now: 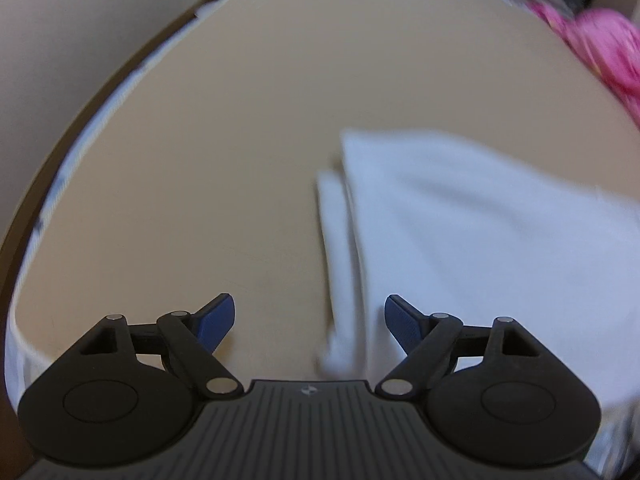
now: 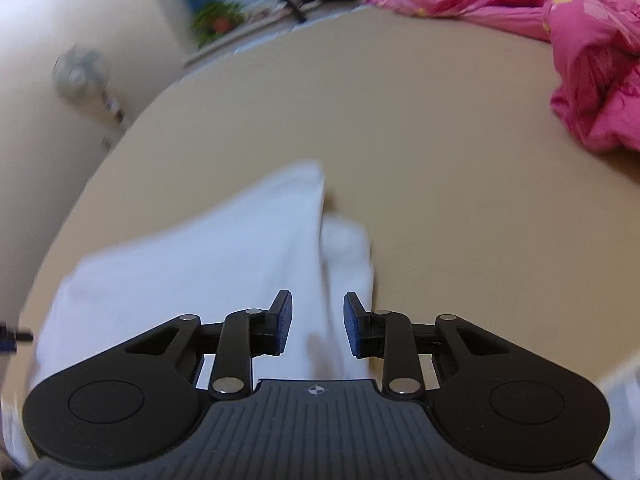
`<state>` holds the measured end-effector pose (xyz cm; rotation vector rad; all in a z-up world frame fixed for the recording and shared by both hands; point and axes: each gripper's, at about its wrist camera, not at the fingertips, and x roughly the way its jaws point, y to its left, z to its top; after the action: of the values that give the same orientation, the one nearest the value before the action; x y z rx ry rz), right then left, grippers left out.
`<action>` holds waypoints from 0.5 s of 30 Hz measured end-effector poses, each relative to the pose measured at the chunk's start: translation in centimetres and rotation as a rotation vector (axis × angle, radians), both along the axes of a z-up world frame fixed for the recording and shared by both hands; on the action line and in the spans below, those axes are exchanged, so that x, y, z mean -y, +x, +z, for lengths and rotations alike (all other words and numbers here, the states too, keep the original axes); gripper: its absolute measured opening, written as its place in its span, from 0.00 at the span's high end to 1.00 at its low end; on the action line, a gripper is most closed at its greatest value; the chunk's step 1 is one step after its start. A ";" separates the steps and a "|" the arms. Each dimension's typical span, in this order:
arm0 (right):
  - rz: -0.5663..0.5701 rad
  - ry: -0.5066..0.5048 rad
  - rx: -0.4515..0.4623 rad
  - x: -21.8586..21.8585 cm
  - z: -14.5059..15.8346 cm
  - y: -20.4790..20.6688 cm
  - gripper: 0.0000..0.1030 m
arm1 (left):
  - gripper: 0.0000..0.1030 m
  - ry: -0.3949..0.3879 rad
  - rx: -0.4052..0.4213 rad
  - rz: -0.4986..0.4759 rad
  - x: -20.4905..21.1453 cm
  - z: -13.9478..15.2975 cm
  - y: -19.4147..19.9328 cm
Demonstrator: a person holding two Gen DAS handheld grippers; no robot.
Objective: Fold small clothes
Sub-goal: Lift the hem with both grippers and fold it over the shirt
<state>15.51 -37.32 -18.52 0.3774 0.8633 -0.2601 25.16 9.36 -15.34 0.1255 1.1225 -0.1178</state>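
Cloth (image 2: 192, 264) lies under right gripper (image 2: 318, 326), long axis toward 11 o'clock.
Right part-open, left gripper (image 1: 309, 322) wide; both empty.

you get soft, even light; beyond the fingers all smears with motion blur, edges bowed by fisheye.

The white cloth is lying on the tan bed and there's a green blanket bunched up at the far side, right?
Almost. The white cloth does lie on the tan bed, but the bunched-up blanket at the far side is pink, not green. The right wrist view shows it best.
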 end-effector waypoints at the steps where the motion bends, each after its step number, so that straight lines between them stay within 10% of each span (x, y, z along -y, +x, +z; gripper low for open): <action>1: 0.015 -0.009 -0.029 -0.6 -0.7 -0.7 0.71 | 0.12 0.011 -0.019 -0.013 0.3 -0.8 -1.4; 5: 0.037 -0.176 -0.112 -2.2 -3.1 -0.8 0.77 | 0.03 0.132 -0.050 -0.066 1.0 -3.1 -3.6; 15: -0.059 -0.137 0.007 -4.4 1.6 -8.6 0.55 | 0.00 0.281 0.053 -0.025 0.1 0.9 -8.2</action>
<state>6.87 -32.88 -16.91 0.2761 0.8233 -0.3708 16.98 9.31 -14.47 0.3912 1.0807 0.0215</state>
